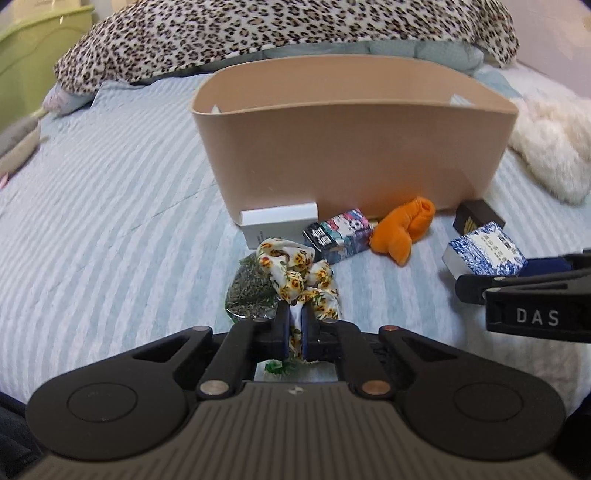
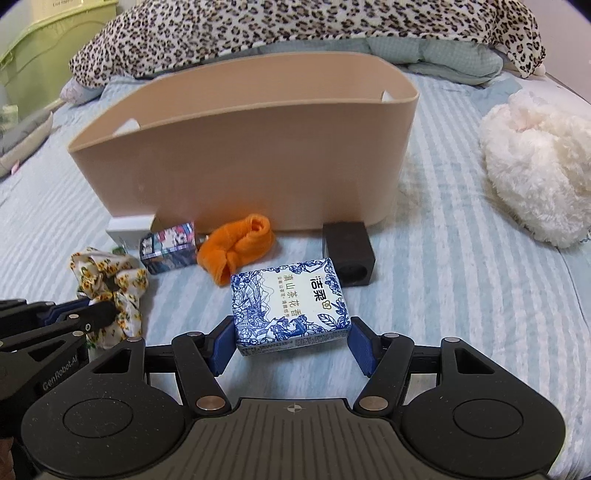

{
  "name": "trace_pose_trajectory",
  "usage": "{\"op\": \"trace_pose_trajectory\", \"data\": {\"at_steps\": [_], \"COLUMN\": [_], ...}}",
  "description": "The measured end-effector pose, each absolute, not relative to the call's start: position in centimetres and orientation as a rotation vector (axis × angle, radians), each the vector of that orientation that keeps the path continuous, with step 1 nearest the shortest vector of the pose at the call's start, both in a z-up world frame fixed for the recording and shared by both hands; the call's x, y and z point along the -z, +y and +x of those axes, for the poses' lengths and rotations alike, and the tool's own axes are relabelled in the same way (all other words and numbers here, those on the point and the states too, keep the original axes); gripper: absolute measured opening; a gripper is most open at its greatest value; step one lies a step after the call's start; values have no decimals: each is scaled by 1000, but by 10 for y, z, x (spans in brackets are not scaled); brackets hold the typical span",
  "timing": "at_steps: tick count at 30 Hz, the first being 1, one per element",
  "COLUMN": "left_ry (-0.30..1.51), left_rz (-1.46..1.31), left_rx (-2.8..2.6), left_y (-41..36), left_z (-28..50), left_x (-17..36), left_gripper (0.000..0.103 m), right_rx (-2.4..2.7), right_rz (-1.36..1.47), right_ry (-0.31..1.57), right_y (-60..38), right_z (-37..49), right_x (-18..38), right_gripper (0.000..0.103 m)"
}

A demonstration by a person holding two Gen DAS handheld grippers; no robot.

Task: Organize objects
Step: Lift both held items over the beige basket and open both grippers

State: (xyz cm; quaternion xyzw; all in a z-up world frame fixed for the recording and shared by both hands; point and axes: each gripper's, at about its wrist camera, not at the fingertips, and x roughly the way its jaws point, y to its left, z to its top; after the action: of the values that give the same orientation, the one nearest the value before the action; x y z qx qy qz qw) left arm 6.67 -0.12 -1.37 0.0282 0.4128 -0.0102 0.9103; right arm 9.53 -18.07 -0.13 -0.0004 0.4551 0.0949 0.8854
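Observation:
A beige bin point(image 1: 351, 155) point(image 2: 243, 155) stands on the striped bed. My left gripper point(image 1: 294, 325) is shut on a sunflower-print scrunchie point(image 1: 299, 277) point(image 2: 110, 280), which lies over a clear packet of green bits point(image 1: 247, 291). My right gripper point(image 2: 291, 339) is open, its blue pads on either side of a blue-and-white tissue pack point(image 2: 290, 302) point(image 1: 484, 251) without squeezing it. In front of the bin lie an orange sock point(image 1: 402, 229) point(image 2: 236, 247), a colourful small box point(image 1: 340, 232) point(image 2: 170, 245), a white box point(image 1: 277, 221) and a dark box point(image 1: 476, 218) point(image 2: 349, 258).
A leopard-print blanket point(image 1: 277, 33) is piled behind the bin. A fluffy white plush point(image 2: 539, 162) lies at the right. A green storage box point(image 1: 33, 62) stands beyond the bed's left edge. Striped bedding point(image 1: 110, 206) spreads to the left.

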Motion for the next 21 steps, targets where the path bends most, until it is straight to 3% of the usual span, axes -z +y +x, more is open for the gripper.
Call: {"op": "trace_pose_trajectory", "data": {"at_steps": [21], "left_ry": [603], "left_rz": [-7], "left_rx": [7], "left_y": [9], "left_z": [94], "left_x": [-84], "left_gripper": [5], "right_rx": [-192], "right_rz": [32], "right_ry": [660], "right_y": [-191], "right_z": [117], "right_x": [-99], "right_gripper": [61]}}
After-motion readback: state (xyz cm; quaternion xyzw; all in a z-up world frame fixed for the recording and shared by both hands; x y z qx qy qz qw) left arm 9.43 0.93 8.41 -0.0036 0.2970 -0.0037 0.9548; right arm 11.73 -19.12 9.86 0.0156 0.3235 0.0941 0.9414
